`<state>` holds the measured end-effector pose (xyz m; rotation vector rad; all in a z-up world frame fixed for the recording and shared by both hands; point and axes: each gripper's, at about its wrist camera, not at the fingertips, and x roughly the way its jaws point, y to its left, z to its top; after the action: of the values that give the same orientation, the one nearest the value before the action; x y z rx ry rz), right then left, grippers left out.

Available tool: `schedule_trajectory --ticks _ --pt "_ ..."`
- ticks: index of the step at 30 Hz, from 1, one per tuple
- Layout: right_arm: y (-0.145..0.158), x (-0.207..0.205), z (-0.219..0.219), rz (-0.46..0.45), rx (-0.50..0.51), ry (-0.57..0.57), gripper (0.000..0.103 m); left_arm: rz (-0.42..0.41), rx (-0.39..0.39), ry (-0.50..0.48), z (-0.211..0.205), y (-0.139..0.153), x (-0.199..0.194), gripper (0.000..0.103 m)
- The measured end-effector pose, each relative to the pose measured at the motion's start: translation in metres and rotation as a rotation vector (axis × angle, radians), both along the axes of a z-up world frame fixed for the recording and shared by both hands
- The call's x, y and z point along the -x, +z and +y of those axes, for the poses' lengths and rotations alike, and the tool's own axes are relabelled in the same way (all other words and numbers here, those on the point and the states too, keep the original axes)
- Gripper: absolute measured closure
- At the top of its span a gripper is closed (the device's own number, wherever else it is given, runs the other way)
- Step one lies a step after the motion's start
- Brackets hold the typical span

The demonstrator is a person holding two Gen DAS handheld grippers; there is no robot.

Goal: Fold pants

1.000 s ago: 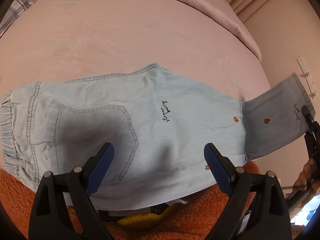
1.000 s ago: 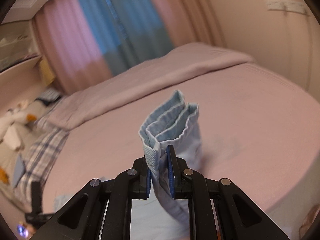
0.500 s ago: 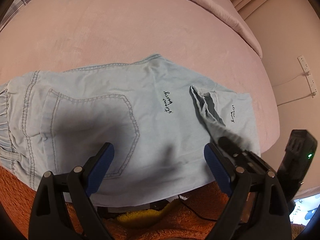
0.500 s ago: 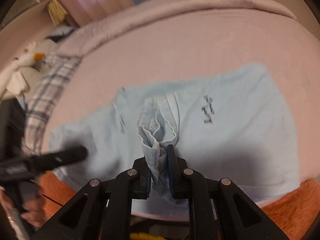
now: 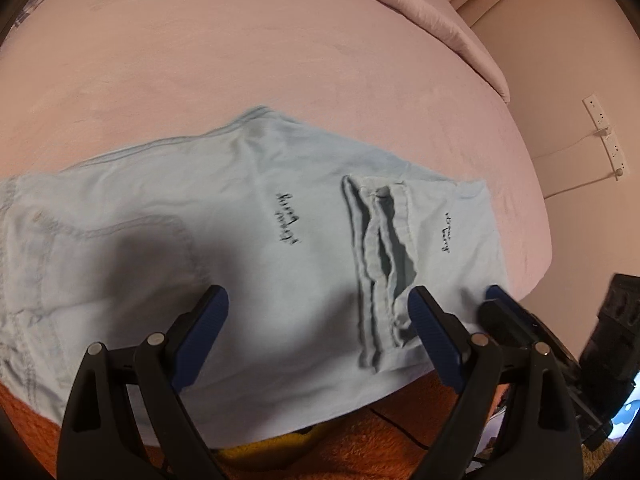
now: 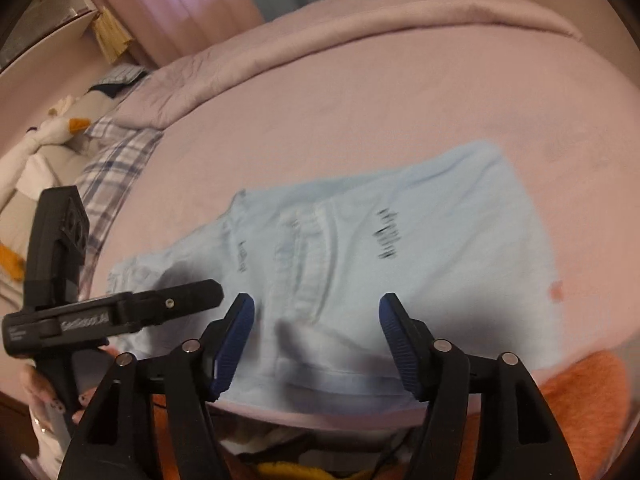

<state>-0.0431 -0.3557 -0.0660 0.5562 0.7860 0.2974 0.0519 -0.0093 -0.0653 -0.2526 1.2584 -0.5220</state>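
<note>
Light blue denim pants [image 5: 248,248] lie on the pink bed near its front edge, with the leg ends folded back over the legs; the hems [image 5: 380,248] lie bunched on top. They also show in the right wrist view [image 6: 400,264]. My left gripper [image 5: 316,336] is open and empty, just above the pants' near edge. My right gripper [image 6: 316,344] is open and empty, above the folded hem area. Its blue fingertip [image 5: 498,294] shows in the left wrist view, right of my left gripper.
The pink bed [image 5: 280,60] stretches far behind the pants. An orange fleece blanket [image 5: 360,440] hangs at the near bed edge. A plaid pillow [image 6: 116,160] and a soft toy [image 6: 52,128] lie at the left. A wall with sockets [image 5: 600,120] stands at the right.
My right gripper carried the leg ends over onto the pants, laid them down and opened, letting go of the hems. My left gripper stayed open over the near edge.
</note>
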Motion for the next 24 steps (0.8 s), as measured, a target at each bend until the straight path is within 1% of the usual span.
schedule_trajectory --ticks 2,4,6,8,10,12,13,14,15,16,17,18,20,21,22,23,24 --pt "0.001 0.005 -0.013 0.009 0.027 -0.078 0.038 0.019 0.003 -0.039 -0.014 -0.005 -0.004 0.012" --pt "-0.001 0.005 -0.023 0.014 0.037 -0.138 0.038 0.021 0.013 -0.069 -0.029 -0.008 -0.007 0.013" --pt "-0.007 0.004 -0.038 0.039 0.034 -0.211 0.038 0.022 0.022 -0.100 -0.043 -0.010 -0.010 0.016" --pt "-0.013 0.001 -0.049 0.063 0.037 -0.280 0.038 0.043 0.029 -0.125 -0.058 -0.015 -0.014 0.018" --pt "-0.019 0.001 -0.058 0.083 0.045 -0.320 0.038 0.059 0.047 -0.134 -0.068 -0.019 -0.017 0.019" --pt "-0.025 -0.002 -0.062 0.108 0.045 -0.348 0.038 0.066 0.064 -0.141 -0.076 -0.021 -0.020 0.023" --pt "-0.029 -0.002 -0.065 0.116 0.037 -0.358 0.038 0.067 0.066 -0.138 -0.079 -0.022 -0.020 0.029" --pt "-0.031 -0.001 -0.066 0.121 0.033 -0.363 0.038 0.071 0.075 -0.138 -0.081 -0.023 -0.021 0.038" --pt "-0.035 -0.001 -0.067 0.129 0.030 -0.368 0.038 0.080 0.088 -0.146 -0.084 -0.025 -0.021 0.045" --pt "-0.036 -0.002 -0.066 0.133 0.029 -0.371 0.038 0.088 0.096 -0.151 -0.086 -0.027 -0.019 0.058" --pt "-0.039 -0.003 -0.066 0.139 0.028 -0.374 0.038 0.104 0.115 -0.161 -0.088 -0.030 -0.018 0.073" --pt "-0.039 -0.004 -0.065 0.142 0.026 -0.375 0.038 0.124 0.133 -0.167 -0.090 -0.034 -0.017 0.078" --pt "-0.041 -0.002 -0.071 0.152 0.020 -0.372 0.038 0.136 0.131 -0.152 -0.086 -0.039 -0.015 0.095" --pt "-0.041 -0.003 -0.072 0.157 0.019 -0.370 0.038 0.145 0.135 -0.134 -0.082 -0.040 -0.016 0.095" --pt "-0.039 -0.001 -0.076 0.158 0.017 -0.370 0.038 0.165 0.168 -0.109 -0.074 -0.041 -0.019 0.096" --pt "-0.038 0.000 -0.076 0.156 0.017 -0.368 0.038 0.168 0.178 -0.087 -0.067 -0.040 -0.021 0.096" --pt "-0.035 0.000 -0.076 0.151 0.020 -0.366 0.038 0.154 0.170 -0.061 -0.058 -0.037 -0.023 0.096"
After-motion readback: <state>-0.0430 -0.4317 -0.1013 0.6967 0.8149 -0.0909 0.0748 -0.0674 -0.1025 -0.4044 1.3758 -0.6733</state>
